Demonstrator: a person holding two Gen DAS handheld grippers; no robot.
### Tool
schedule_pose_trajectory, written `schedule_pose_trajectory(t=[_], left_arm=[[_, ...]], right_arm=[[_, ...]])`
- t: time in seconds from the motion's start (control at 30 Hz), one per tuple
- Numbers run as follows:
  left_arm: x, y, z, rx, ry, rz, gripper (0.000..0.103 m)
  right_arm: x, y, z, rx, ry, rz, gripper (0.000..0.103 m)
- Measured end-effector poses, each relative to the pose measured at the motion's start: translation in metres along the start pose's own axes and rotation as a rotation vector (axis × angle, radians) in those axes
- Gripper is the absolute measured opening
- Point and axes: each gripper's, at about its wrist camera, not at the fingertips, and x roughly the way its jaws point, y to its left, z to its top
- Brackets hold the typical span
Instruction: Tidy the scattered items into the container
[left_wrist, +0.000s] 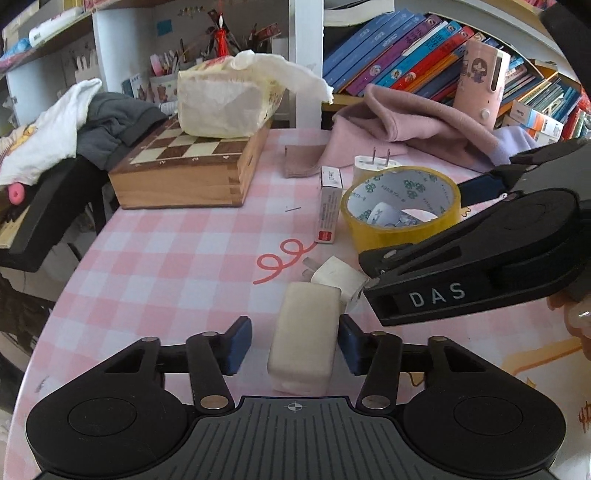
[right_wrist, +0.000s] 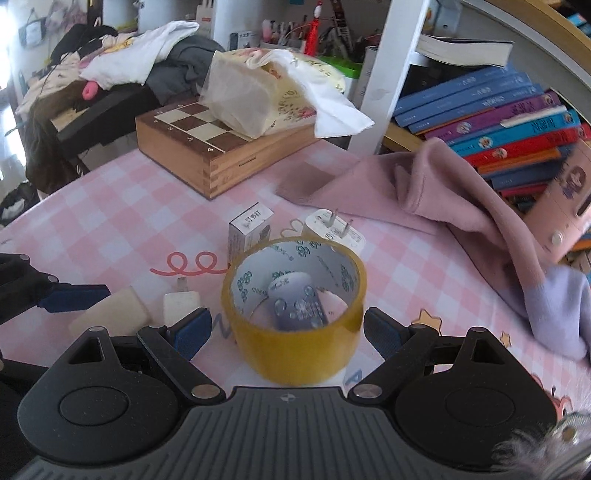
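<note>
the left tongs (left_wrist: 294, 341) straddle a cream block (left_wrist: 304, 338) lying on the pink checked surface (left_wrist: 166, 258), the right pad at its side, a gap at the left pad, no pinch. the right tongs (right_wrist: 286, 330) stand spread around an upright yellow tape roll (right_wrist: 295, 314), pads clear of it. a white plug adapter (left_wrist: 338, 278) touches the block's far end. beyond the roll lie a small carton (left_wrist: 328, 206) and a second plug (right_wrist: 332, 229); a wooden chessboard box (left_wrist: 184, 170) sits far left.
</note>
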Motion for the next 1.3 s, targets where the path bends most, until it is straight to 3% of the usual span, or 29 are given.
schedule_pose_trajectory(t=[0.17,0.27,0.43,0.83,1.3], left_arm=[[0.001,-0.002,0.000,0.007,0.000,-0.030,0.029],[0.001,-0.003,0.000,0.011,-0.002,-0.031,0.027],[-0.004,-0.001,0.000,0.002,-0.004,-0.033,0.025],[-0.043,0.000,0.004,-0.003,-0.074,-0.044,0.024],[-0.093,-0.002,-0.018,0.016,-0.116,-0.065,0.024]], right_arm=[[0.007,-0.002,0.005,-0.027,-0.007,-0.002,0.087],[0.012,-0.002,0.006,-0.047,-0.005,-0.009,0.082],[0.009,-0.004,0.005,-0.046,-0.013,-0.008,0.081],[-0.042,-0.001,0.009,0.002,-0.114,0.007,0.081],[-0.102,0.013,-0.015,0.051,-0.154,0.009,0.081]])
